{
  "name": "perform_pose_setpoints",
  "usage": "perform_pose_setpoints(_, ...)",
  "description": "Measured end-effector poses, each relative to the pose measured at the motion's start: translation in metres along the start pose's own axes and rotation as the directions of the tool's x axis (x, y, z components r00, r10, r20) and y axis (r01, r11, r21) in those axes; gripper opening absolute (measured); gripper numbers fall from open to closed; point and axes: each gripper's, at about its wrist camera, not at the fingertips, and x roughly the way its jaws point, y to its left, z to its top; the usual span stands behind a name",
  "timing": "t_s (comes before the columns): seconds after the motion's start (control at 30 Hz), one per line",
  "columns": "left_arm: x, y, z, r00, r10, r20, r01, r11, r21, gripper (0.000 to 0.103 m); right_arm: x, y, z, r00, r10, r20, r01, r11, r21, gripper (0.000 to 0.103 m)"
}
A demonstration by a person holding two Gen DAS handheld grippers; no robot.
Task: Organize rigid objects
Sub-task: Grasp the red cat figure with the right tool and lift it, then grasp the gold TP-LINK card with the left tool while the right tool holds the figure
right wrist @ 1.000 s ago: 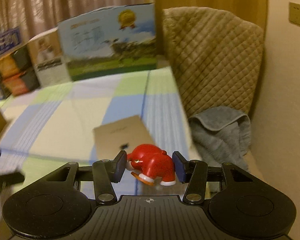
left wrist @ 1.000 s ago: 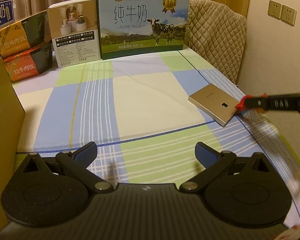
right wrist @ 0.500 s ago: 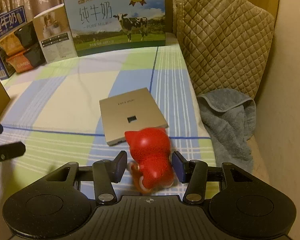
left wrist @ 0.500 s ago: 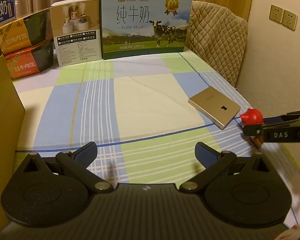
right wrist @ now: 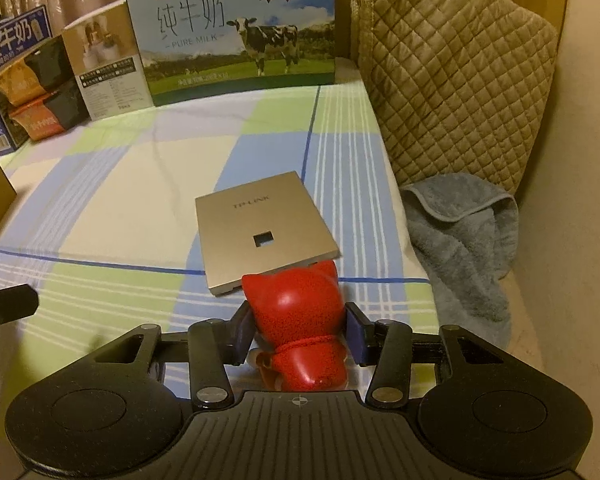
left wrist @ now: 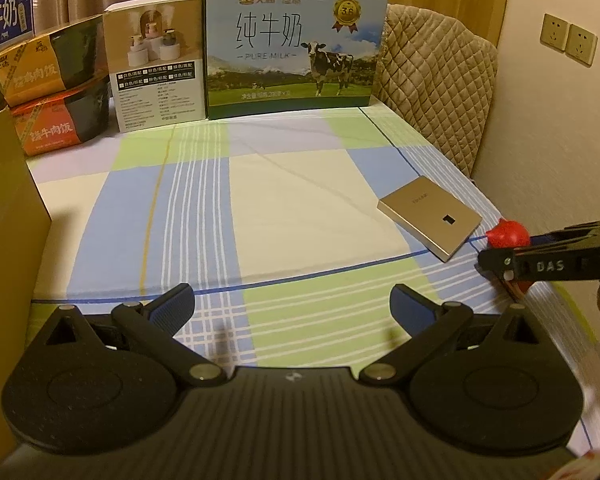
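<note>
Right wrist view is showing the right gripper (right wrist: 298,330), jaws just closing, clamping the red cat figurine (right wrist: 298,320) near the gold TP-LINK panel (right wrist: 262,236), probably for sorting; the left gripper (left wrist: 290,306) is waiting wide, empty.

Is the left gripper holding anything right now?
No, the left gripper has its jaws spread wide with only the checked cloth showing between them.

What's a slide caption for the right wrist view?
Right gripper fingers clamp a red cat figurine beside a gold TP-LINK panel on the plaid sheet.
</note>
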Motion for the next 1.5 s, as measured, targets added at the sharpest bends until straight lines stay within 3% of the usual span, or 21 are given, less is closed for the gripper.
perform_pose_setpoints(0.37, 0.0, 0.001, 0.001, 1.0, -0.008, -0.002, 0.008, 1.0, -0.012, 0.102, 0.017, -0.02, 0.047, 0.995, -0.067, 0.068, 0.068, 0.998, -0.006, 0.043)
perform_pose_setpoints(0.63, 0.0, 0.002, 0.002, 1.0, -0.012, -0.001, 0.012, 1.0, -0.007, 0.102, 0.052, -0.029, 0.073, 0.997, -0.071, -0.013, 0.072, 0.997, 0.036, 0.043)
perform_pose_setpoints(0.77, -0.001, 0.004, 0.003, 1.0, -0.01, 0.003, 0.01, 1.0, -0.013, 0.102, 0.053, -0.02, 0.075, 0.998, 0.008, -0.057, -0.007, 1.0, 0.02, 0.043)
perform_pose_setpoints(0.97, -0.006, 0.01, 0.004, 1.0, 0.002, 0.016, -0.001, 1.0, -0.024, 0.102, 0.046, -0.003, 0.056, 0.981, 0.176, -0.084, -0.166, 0.979, 0.116, 0.043)
perform_pose_setpoints(1.07, -0.008, 0.015, 0.004, 1.0, 0.009, 0.012, -0.008, 0.999, -0.039, 0.102, 0.042, 0.011, 0.041, 0.962, 0.258, -0.093, -0.242, 0.958, 0.153, 0.043)
perform_pose_setpoints(1.13, -0.009, 0.018, 0.003, 1.0, 0.01, 0.011, -0.01, 0.999, -0.045, 0.102, 0.041, 0.022, 0.029, 0.931, 0.346, -0.111, -0.324, 0.929, 0.18, 0.043)
perform_pose_setpoints(1.17, -0.009, 0.018, 0.003, 1.0, 0.011, 0.01, -0.01, 0.999, -0.044, 0.102, 0.038, 0.025, 0.024, 0.927, 0.359, -0.106, -0.336, 0.923, 0.185, 0.043)
perform_pose_setpoints(1.23, -0.008, 0.017, 0.003, 1.0, 0.009, 0.011, -0.009, 0.999, -0.035, 0.102, 0.026, 0.025, 0.014, 0.953, 0.297, -0.055, -0.284, 0.943, 0.173, 0.043)
perform_pose_setpoints(1.33, -0.002, 0.009, 0.003, 1.0, -0.003, 0.014, 0.003, 1.0, -0.001, 0.102, 0.001, 0.02, -0.003, 0.99, 0.138, 0.025, -0.14, 0.982, 0.125, 0.043)
perform_pose_setpoints(1.5, 0.021, -0.009, 0.008, 0.999, -0.044, -0.01, 0.044, 0.999, 0.016, 0.102, -0.029, 0.004, -0.034, 0.996, -0.007, 0.088, -0.011, 0.98, 0.197, 0.043)
